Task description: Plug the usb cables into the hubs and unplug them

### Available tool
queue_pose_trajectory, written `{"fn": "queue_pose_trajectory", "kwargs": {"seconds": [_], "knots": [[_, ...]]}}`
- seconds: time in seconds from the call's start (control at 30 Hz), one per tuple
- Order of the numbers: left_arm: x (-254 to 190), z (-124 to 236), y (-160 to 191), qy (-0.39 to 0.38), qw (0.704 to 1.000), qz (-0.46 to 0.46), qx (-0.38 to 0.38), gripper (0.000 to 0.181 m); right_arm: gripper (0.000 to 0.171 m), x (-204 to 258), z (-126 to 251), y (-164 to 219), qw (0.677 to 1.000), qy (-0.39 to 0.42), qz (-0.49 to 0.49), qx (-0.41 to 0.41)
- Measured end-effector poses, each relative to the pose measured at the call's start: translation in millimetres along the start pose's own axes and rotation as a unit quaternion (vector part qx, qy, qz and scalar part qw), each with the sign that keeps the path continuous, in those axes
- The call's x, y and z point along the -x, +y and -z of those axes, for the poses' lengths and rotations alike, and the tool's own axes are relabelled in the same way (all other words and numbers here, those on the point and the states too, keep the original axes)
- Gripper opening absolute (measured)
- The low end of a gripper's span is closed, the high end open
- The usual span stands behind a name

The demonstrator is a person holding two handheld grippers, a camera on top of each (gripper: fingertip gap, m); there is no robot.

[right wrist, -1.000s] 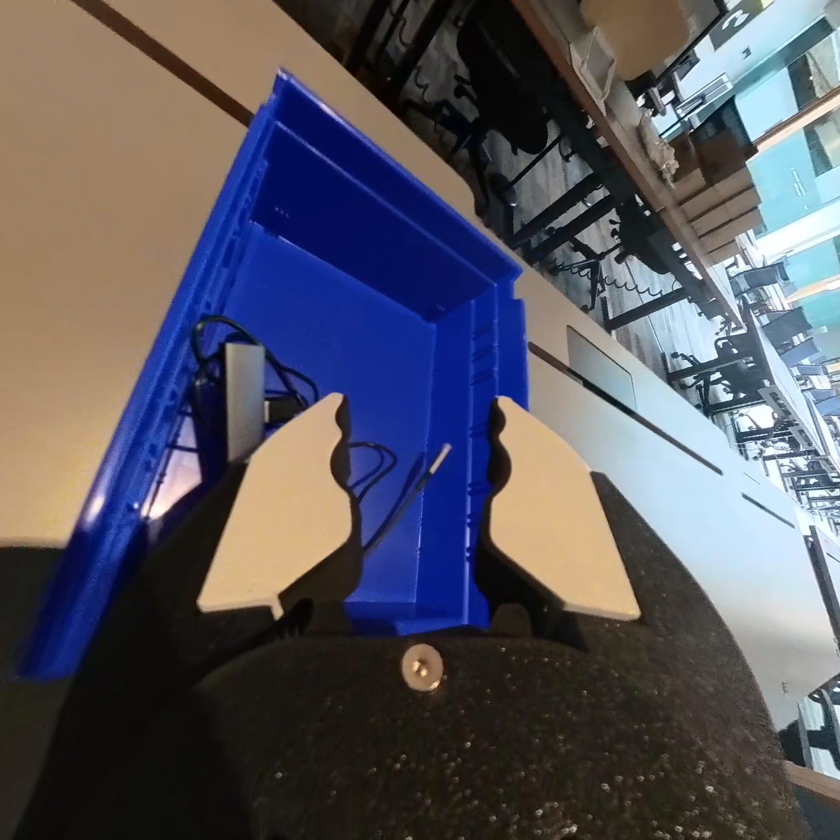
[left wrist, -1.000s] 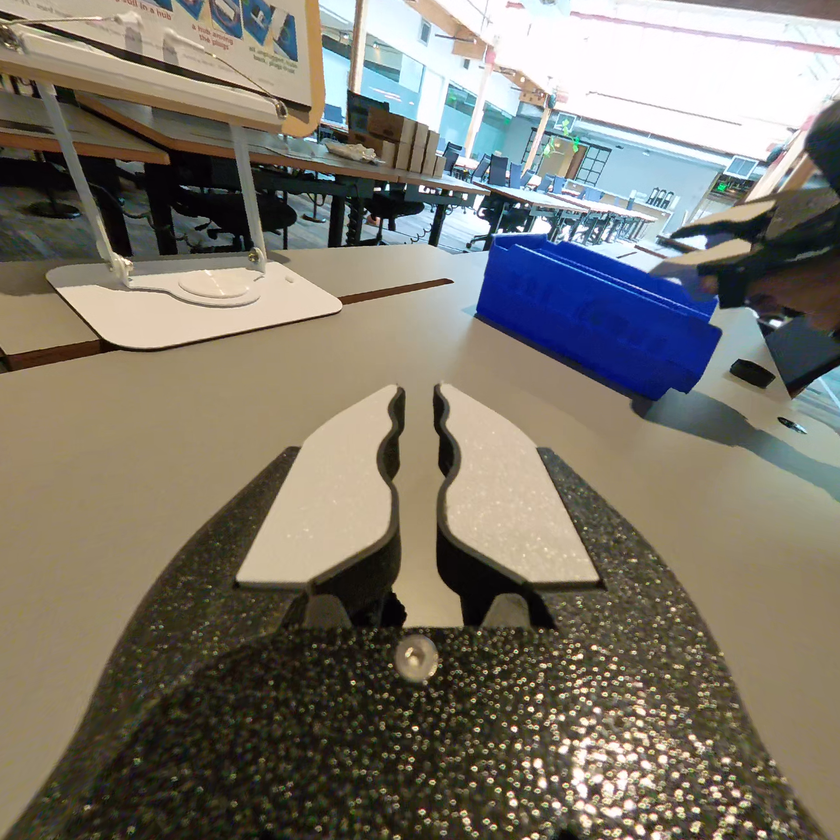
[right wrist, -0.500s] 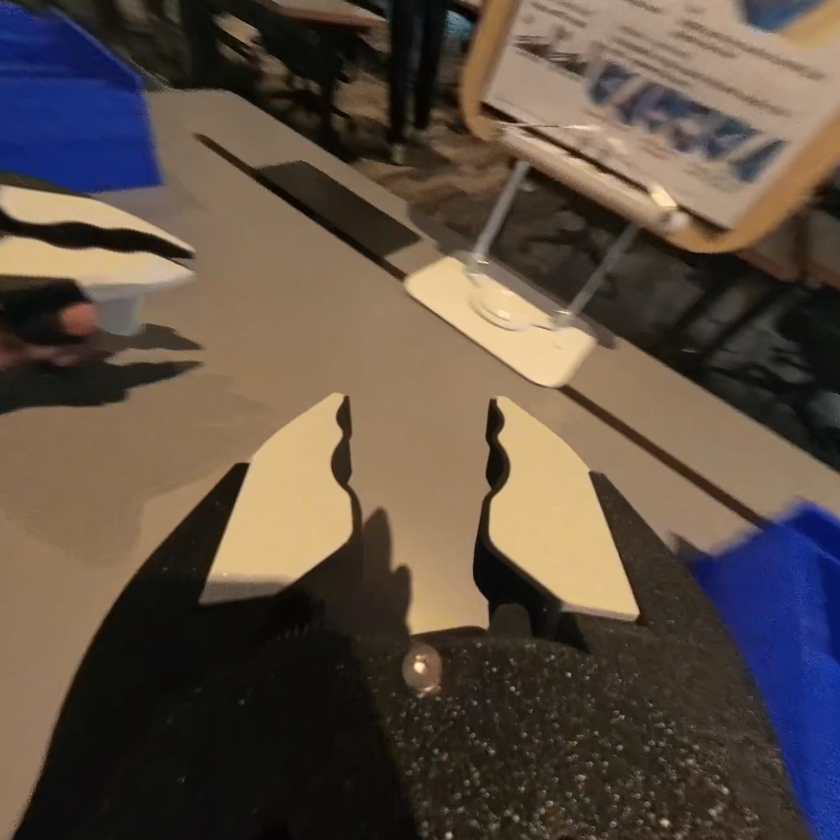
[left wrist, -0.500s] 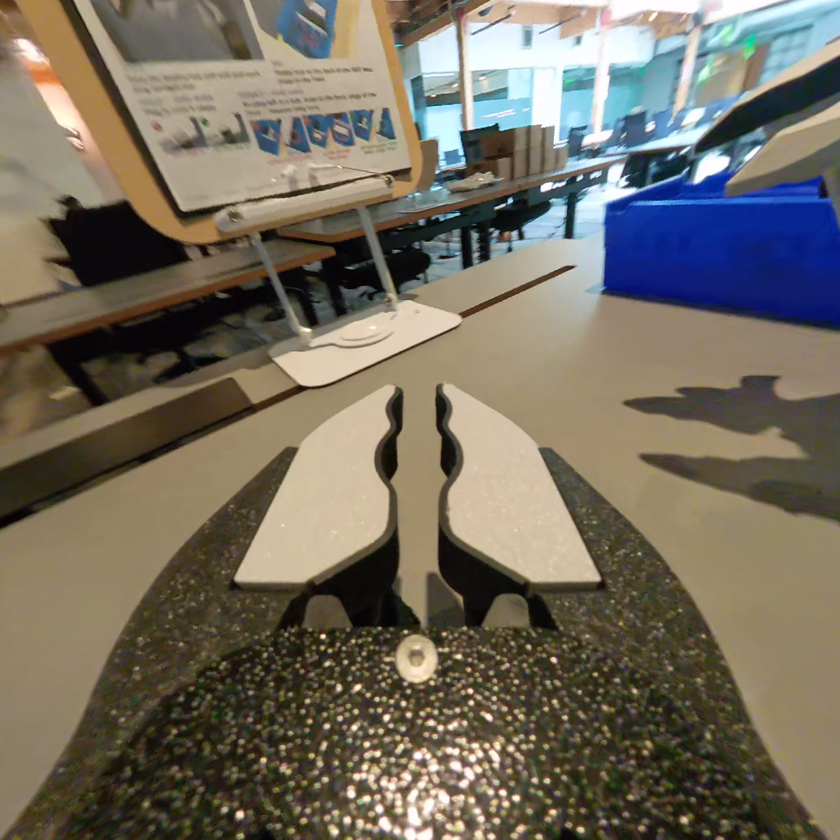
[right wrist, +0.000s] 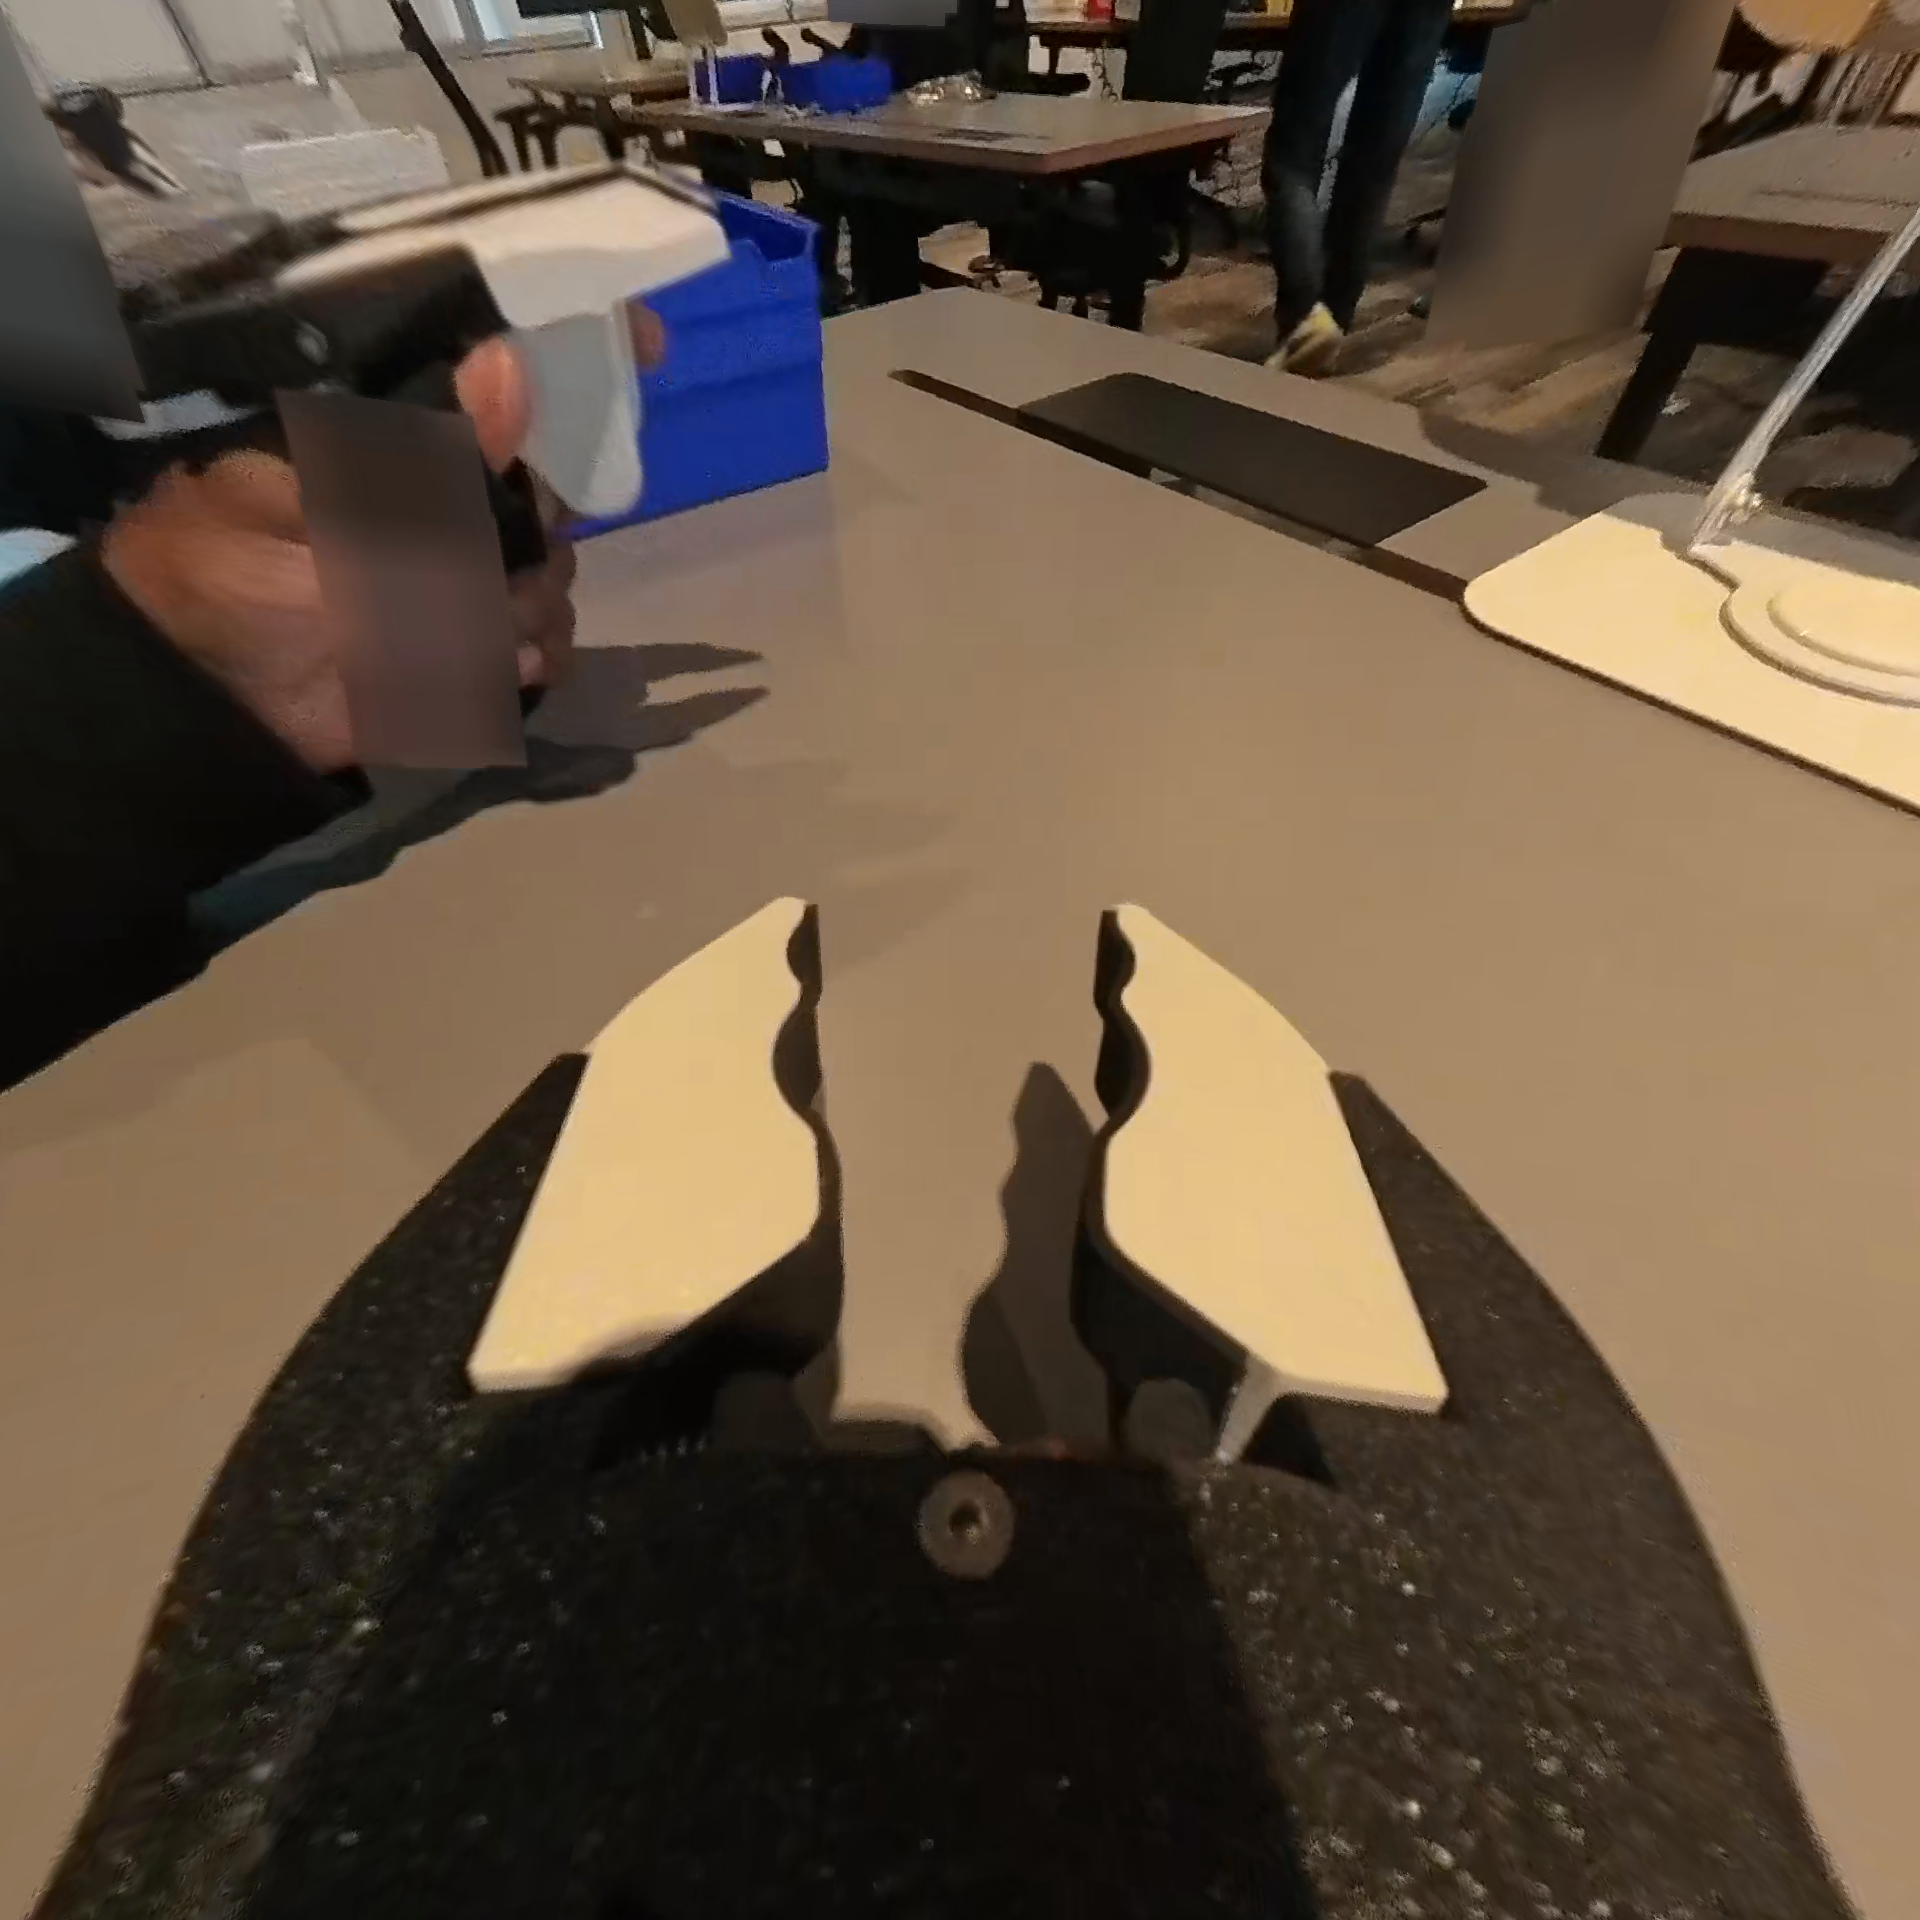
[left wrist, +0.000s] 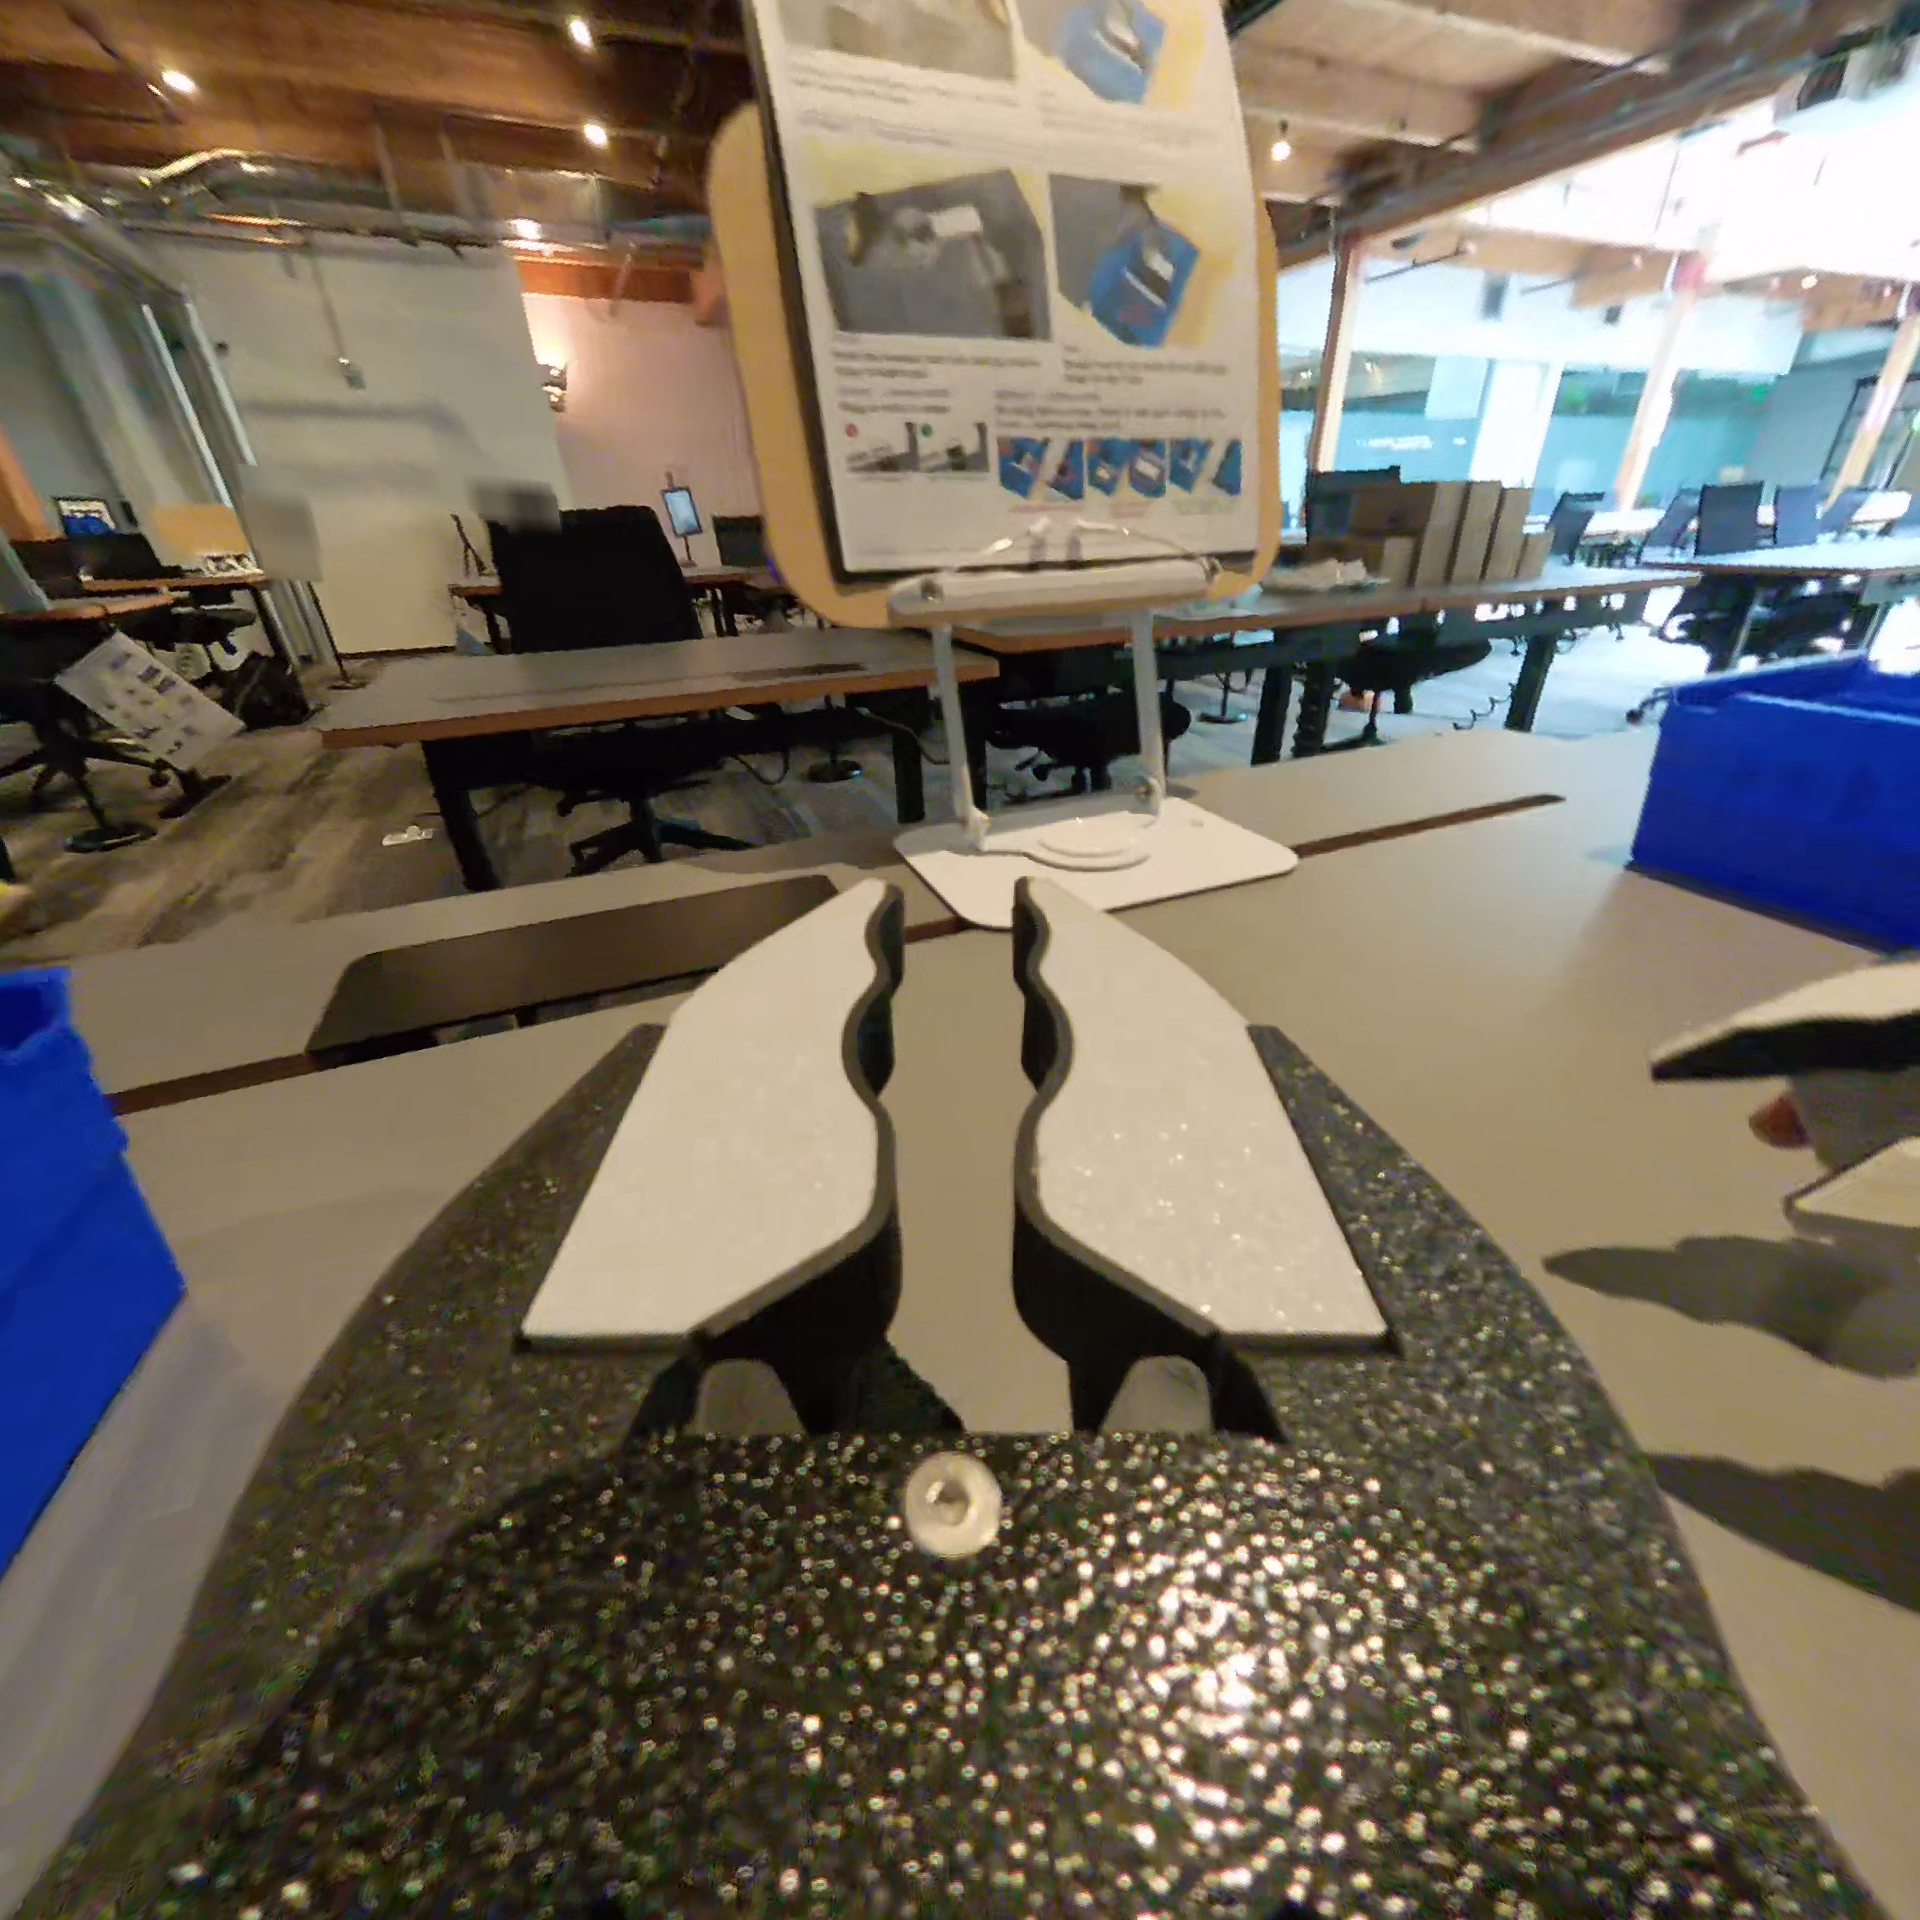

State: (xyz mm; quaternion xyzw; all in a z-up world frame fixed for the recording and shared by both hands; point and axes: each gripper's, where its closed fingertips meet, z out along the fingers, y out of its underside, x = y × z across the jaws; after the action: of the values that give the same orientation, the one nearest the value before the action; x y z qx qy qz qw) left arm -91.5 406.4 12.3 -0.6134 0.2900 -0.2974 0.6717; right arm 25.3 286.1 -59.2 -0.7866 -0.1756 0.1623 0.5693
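Note:
No hub or USB cable shows in either view. My left gripper (left wrist: 958,904) hovers low over the grey table (left wrist: 1403,1039), pointing at the document stand; its jaws stand a narrow gap apart with nothing between them. My right gripper (right wrist: 958,914) is open wider and empty, low over the bare table (right wrist: 1039,779). Its fingers (left wrist: 1808,1023) show at the right edge of the left wrist view. The left gripper's fingers (right wrist: 540,234), held by a hand, show at the upper left of the right wrist view.
A blue bin (left wrist: 1787,810) stands at the right and another (left wrist: 62,1247) at the left, also seen in the right wrist view (right wrist: 727,395). A white stand base (left wrist: 1101,857) (right wrist: 1662,644) carries an instruction board (left wrist: 1018,312). A black slot cover (left wrist: 571,966) (right wrist: 1247,447) lies at the table's back edge. Across from one pair of fingers to the other is roughly 20 cm.
The right gripper has swung out from above the blue bin holding a hub and cables to low over the bare table. The left gripper has turned left to face the stand, its gap slightly wider.

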Motion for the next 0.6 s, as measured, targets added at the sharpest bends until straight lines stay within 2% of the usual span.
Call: {"fn": "queue_pose_trajectory", "kwargs": {"seconds": [0.2,0.33,0.4,0.5,0.6], "knots": [[54.4,56.4,-59.6,-0.063,0.997,0.021,-0.043,0.021,0.05,3.4,-1.9,1.3,1.0,-0.012,0.006,0.007],[126.1,94.6,-94.1,-0.157,0.985,-0.053,0.052,0.024,0.05,5.6,-2.2,3.1,1.0,-0.018,0.007,0.013],[158.6,105.9,-103.7,-0.167,0.975,-0.087,0.121,0.024,0.05,7.4,-1.6,4.3,1.0,-0.024,0.006,0.017],[201.5,111.2,-82.0,-0.14,0.955,-0.097,0.241,0.023,0.05,8.0,-1.5,4.6,0.999,-0.027,0.005,0.018],[226.0,117.3,-26.6,-0.073,0.926,-0.057,0.366,0.023,0.05,7.8,-2.3,5.4,0.999,-0.031,0.0,0.022]]}}
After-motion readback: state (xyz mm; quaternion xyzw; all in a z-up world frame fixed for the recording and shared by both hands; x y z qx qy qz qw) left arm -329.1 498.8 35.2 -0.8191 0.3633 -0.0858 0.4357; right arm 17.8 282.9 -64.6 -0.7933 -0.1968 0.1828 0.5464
